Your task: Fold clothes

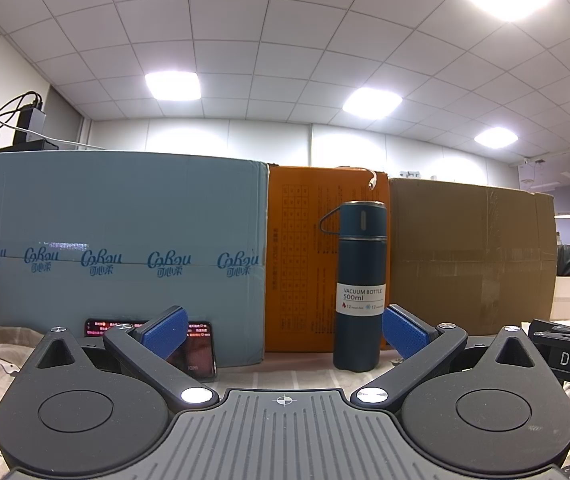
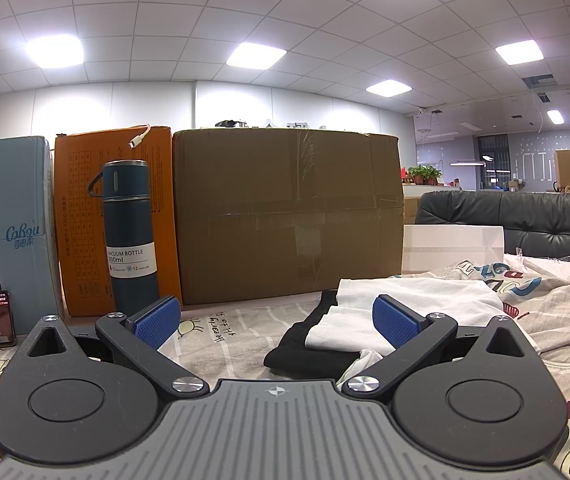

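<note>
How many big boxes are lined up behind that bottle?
3: a blue box on the left, an orange box directly behind the bottle, a brown box on the right.

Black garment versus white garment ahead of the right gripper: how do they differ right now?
The white garment lies on top; the black garment sits beneath it, showing only along its left and near edges. The white one reaches farther back toward the brown box; the black one stays nearer the right gripper. Both look folded and flat on the printed sheet, and neither is gripped; the left gripper is open too.
</note>
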The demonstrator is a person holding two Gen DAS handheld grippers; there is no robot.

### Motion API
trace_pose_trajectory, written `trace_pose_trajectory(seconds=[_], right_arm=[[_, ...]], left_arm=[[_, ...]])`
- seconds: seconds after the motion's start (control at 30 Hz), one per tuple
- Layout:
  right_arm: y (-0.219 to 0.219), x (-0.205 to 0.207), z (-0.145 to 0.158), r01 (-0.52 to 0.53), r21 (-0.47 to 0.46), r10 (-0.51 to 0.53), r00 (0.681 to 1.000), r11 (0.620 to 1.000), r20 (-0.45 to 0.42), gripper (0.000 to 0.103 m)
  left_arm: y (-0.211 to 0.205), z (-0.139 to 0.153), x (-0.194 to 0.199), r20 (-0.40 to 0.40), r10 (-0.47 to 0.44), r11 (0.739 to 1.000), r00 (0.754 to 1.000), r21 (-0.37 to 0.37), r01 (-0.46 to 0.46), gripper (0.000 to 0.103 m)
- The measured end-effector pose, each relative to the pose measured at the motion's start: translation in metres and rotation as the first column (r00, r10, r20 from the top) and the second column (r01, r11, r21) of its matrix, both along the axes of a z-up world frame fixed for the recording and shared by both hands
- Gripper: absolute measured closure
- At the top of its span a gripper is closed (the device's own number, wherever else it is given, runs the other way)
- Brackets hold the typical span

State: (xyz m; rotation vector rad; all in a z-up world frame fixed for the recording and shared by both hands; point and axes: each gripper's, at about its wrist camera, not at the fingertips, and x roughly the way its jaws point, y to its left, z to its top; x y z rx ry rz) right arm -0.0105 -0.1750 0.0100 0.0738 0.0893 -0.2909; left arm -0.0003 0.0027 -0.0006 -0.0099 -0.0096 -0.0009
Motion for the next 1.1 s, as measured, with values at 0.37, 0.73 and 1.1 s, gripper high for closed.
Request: trace_pose_trajectory(seconds=[0.37, 0.73, 1.1], right_arm=[[-0.0002, -0.0001, -0.0003, -0.002, 0.001, 0.002, 1.0, 1.0, 0.0, 0.0], [-0.0004, -0.0011, 0.0001, -0.002, 0.001, 0.002, 1.0, 1.0, 0.001, 0.0], [-0.0005, -0.0019, 0.0, -0.003, 0.0, 0.003, 1.0, 1.0, 0.003, 0.0]], left_arm=[[-0.0002, 0.0005, -0.0013, 0.001, -0.002, 1.0, 1.0, 0.0, 0.002, 0.0], [0.0008, 0.0003, -0.002, 0.001, -0.003, 1.0, 1.0, 0.0, 0.003, 0.0], [0.0023, 0.0005, -0.0033, 0.003, -0.004, 1.0, 1.0, 0.0, 0.004, 0.0]])
